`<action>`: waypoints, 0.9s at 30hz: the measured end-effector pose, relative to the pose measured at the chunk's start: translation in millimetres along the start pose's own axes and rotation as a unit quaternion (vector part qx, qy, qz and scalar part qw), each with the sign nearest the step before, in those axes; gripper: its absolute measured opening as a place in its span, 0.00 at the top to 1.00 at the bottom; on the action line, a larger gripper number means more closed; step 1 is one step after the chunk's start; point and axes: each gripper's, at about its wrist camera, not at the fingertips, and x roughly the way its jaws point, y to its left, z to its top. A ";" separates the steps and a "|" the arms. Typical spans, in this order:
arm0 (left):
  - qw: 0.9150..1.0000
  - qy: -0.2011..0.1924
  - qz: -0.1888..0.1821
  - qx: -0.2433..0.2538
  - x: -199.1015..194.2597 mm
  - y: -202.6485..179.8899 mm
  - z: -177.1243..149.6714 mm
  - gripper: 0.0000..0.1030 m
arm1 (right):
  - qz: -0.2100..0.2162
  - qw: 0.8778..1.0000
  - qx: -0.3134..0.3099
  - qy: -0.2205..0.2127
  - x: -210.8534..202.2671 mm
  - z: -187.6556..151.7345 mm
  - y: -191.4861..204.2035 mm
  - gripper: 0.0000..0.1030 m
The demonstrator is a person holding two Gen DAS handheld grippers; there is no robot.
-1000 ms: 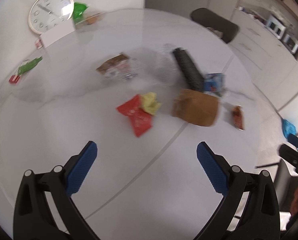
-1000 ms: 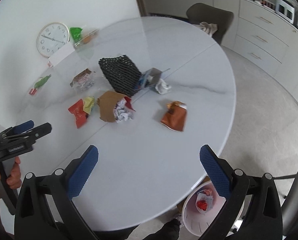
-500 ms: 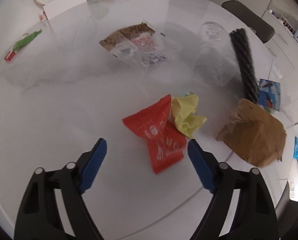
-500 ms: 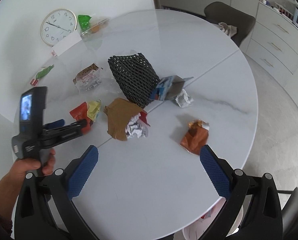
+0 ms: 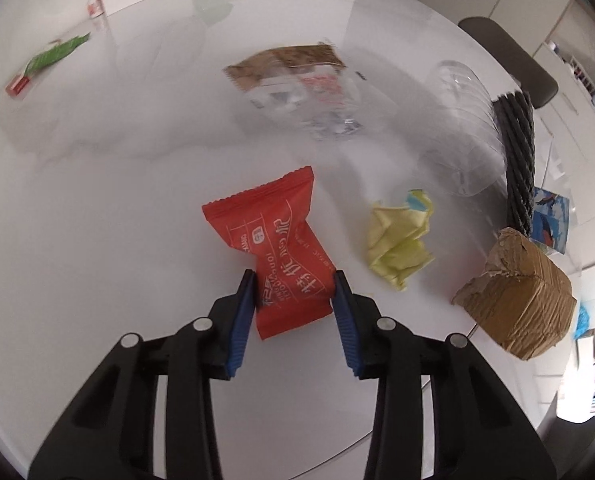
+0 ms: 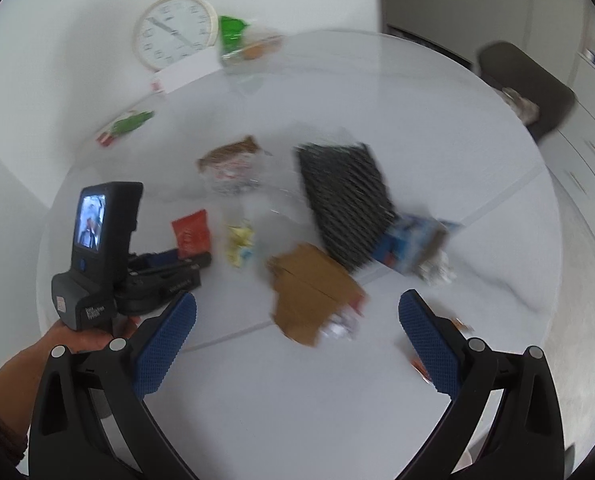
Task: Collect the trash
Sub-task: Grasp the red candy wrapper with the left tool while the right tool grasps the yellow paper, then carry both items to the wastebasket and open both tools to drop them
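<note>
A red snack wrapper (image 5: 281,240) lies on the white round table (image 5: 97,200). My left gripper (image 5: 294,280) points down at it and its jaws are closing, with the blue pads (image 5: 243,312) touching the wrapper's lower half from both sides. The right wrist view shows the same left gripper (image 6: 177,264) in a person's hand, at the red wrapper (image 6: 191,232). My right gripper (image 6: 297,300) hangs open above the table's near side, nothing between its fingers, just short of a torn brown cardboard box (image 6: 309,292).
Right of the red wrapper lie a crumpled yellow paper (image 5: 401,240), the brown box (image 5: 517,304), a black mesh sleeve (image 5: 517,160), a clear plastic cup (image 5: 461,132) and a blue carton (image 5: 549,220). A brown-and-clear wrapper (image 5: 297,76) lies behind. A clock (image 6: 173,30) leans at the far edge.
My left gripper came down onto the red wrapper and its jaws narrowed from wide open to the wrapper's sides. My right gripper slid left across the table, still open.
</note>
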 end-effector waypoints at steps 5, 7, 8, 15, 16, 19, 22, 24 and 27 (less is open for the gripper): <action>1.000 -0.018 0.002 -0.003 -23.9 25.6 -6.3 0.63 | 0.042 0.999 -0.024 0.006 32.9 26.2 17.9 0.03; 1.000 -0.026 0.010 -0.002 -36.7 35.7 -9.8 0.63 | 0.043 0.999 -0.031 0.012 49.7 34.9 31.6 0.10; 1.000 -0.028 0.012 -0.003 -43.1 42.5 -10.8 0.63 | 0.038 0.998 -0.036 0.020 63.5 39.4 40.3 0.13; 0.999 -0.041 0.018 -0.002 -74.2 74.8 -16.9 0.63 | 0.003 0.997 -0.006 0.077 142.8 46.1 53.3 0.49; 0.999 -0.045 0.021 -0.002 -77.7 78.4 -17.7 0.63 | -0.005 0.997 -0.008 0.082 148.9 45.5 54.1 0.50; 0.999 -0.047 0.018 -0.004 -82.6 87.3 -16.9 0.63 | -0.026 0.995 -0.015 0.093 164.5 43.1 55.7 0.62; 0.999 -0.048 0.016 0.001 -83.3 88.5 -16.7 0.63 | -0.045 0.994 -0.022 0.097 171.9 40.4 55.1 0.66; 0.999 -0.049 0.019 0.009 -84.3 87.4 -17.7 0.63 | -0.046 0.994 -0.025 0.093 170.5 39.7 56.4 0.67; 0.998 -0.053 0.019 0.019 -90.6 83.0 -20.5 0.63 | -0.034 0.996 -0.018 0.085 161.9 38.9 53.0 0.68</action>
